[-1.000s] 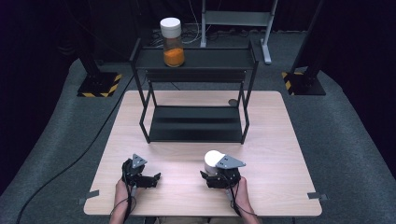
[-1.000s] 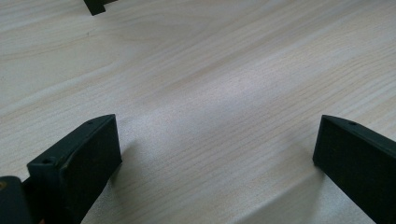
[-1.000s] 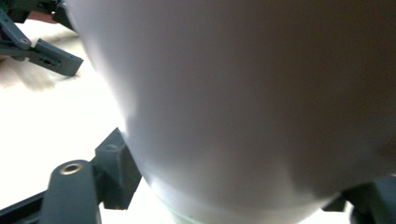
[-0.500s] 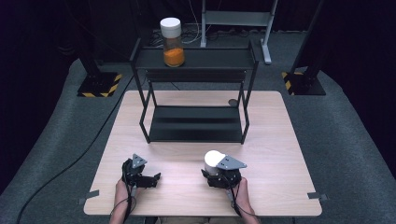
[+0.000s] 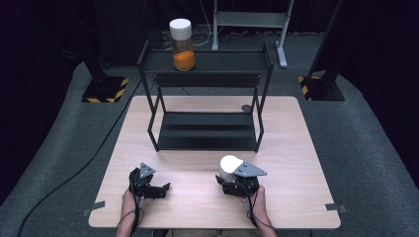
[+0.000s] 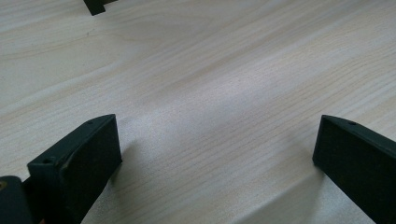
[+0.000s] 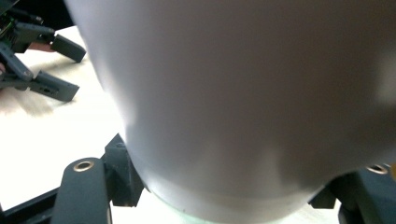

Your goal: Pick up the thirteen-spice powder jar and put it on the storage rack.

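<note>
A white-capped jar [image 5: 182, 43] of orange powder stands on a black rack [image 5: 207, 61], above a pale wooden table [image 5: 296, 148] and another white cap [image 5: 230, 164].

No readable text, label, brand, number or sign anywhere: not on jar, white container, shelf, counter or floor bases.

The counter [image 5: 197, 202] was pale wood with a fine, matt grain, and the shelf rack [image 5: 207, 133] on it looked like black metal with a dull finish. The white cylinder [image 5: 230, 164] in the right claw [image 5: 228, 178] had a smooth, satiny, plastic-looking skin, while both claws' black jaws looked like matt plastic. The jar [image 5: 183, 44] was clear and glossy with a white lid, and the floor [image 5: 356, 128] was rough grey carpet.
</note>
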Available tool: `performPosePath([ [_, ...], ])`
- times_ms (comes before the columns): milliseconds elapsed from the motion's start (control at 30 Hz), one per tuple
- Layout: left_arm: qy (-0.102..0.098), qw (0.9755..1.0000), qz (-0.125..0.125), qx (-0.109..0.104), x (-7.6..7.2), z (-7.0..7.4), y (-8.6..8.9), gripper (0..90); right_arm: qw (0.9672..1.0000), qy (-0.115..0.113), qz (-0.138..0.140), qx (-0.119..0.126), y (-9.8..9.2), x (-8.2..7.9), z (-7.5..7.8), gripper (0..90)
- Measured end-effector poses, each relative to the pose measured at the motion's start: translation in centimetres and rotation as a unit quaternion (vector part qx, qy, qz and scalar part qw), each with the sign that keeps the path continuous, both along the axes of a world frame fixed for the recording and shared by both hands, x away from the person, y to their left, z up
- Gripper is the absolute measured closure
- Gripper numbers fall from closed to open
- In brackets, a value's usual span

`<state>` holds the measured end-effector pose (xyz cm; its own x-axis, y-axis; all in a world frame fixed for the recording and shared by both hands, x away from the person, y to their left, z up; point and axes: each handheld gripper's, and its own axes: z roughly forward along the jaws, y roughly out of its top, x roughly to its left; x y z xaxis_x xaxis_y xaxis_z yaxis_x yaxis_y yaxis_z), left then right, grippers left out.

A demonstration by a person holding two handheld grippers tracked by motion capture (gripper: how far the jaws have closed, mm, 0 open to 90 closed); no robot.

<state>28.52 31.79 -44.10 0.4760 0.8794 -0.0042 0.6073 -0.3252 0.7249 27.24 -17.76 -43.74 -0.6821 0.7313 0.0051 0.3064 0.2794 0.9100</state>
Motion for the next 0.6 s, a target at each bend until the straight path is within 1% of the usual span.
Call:
performPosePath([
  [133, 0.000, 1.0000, -0.001, 0.001, 0.0, 0.0, 0.0, 0.6, 1.0000, -0.003, -0.004, 0.001, -0.5, 0.2, 0.5, 30.0],
  [233, 0.000, 1.0000, -0.001, 0.001, 0.0, 0.0, 0.0, 0.6, 0.9999, -0.001, -0.009, 0.004, -0.9, 0.4, 1.0, 30.0],
  [333, 0.000, 1.0000, -0.001, 0.000, 0.0, 0.0, 0.0, 0.6, 0.9999, -0.006, -0.015, 0.004, -1.2, 0.6, 1.4, 30.0],
  [533, 0.001, 1.0000, -0.001, 0.000, 0.0, 0.0, 0.0, 0.6, 0.9995, -0.010, -0.027, 0.013, -1.6, 0.9, 2.1, 30.0],
  [600, 0.000, 1.0000, -0.001, 0.000, 0.0, 0.0, 0.0, 0.6, 0.9995, -0.013, -0.028, 0.011, -1.6, 1.0, 2.4, 30.0],
])
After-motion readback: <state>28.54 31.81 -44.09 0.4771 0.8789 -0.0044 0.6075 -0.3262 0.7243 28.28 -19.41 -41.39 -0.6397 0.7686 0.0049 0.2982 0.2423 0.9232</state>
